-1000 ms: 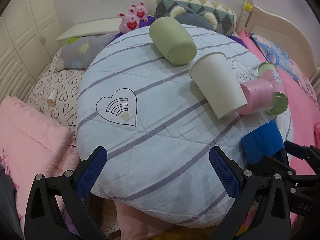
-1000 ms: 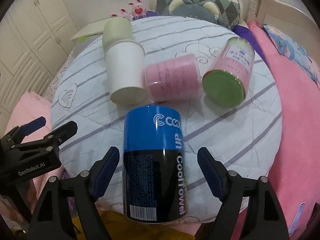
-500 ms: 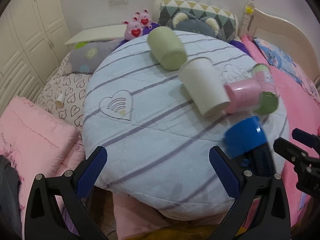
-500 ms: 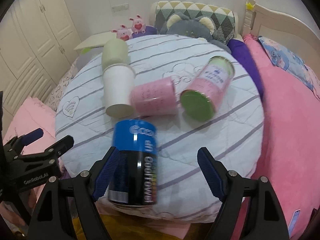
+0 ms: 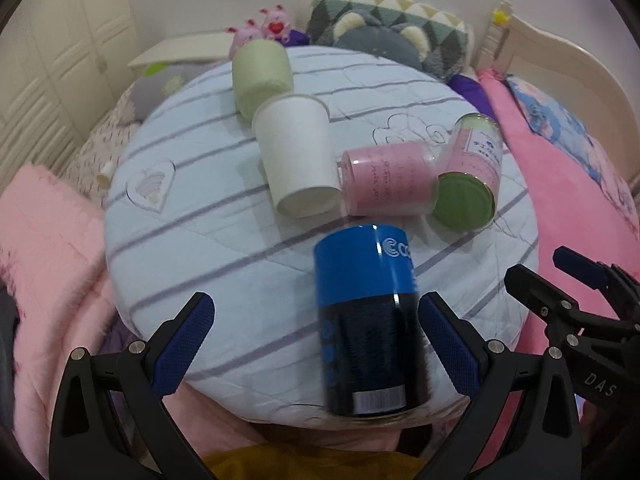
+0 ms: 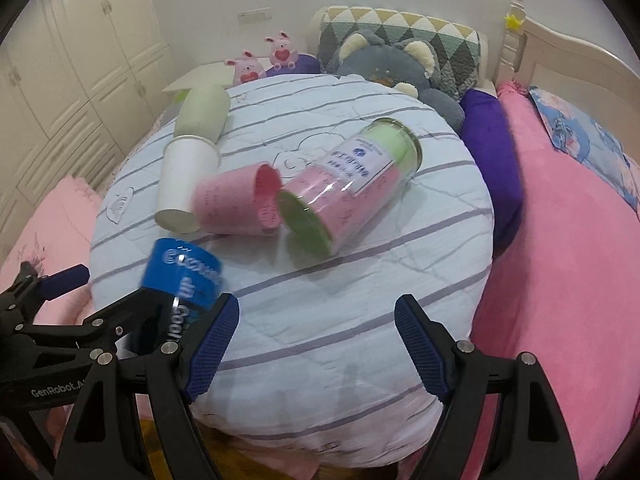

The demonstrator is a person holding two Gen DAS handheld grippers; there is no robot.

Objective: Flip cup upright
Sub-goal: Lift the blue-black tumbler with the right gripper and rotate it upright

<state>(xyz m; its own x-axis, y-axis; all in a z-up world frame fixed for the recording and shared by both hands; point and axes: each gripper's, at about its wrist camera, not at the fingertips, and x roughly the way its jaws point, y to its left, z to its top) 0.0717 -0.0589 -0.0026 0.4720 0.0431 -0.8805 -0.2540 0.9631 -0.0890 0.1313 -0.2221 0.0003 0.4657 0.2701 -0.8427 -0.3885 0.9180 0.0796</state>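
Several cups lie on their sides on a round striped cushion. A blue and black can-like cup lies at the near edge, between the fingers of my open left gripper; it also shows in the right wrist view. A white paper cup, a pink cup, a clear pink-and-green tube and a pale green cup lie farther back. My right gripper is open and empty, right of the blue cup.
The cushion sits on a bed with pink blankets on both sides. Pillows and plush toys lie at the back, by a white headboard. White cupboards stand at the left.
My left gripper has swung right so the blue cup now lies between its fingers. My right gripper has moved right, away from the blue cup. The cups have not moved.
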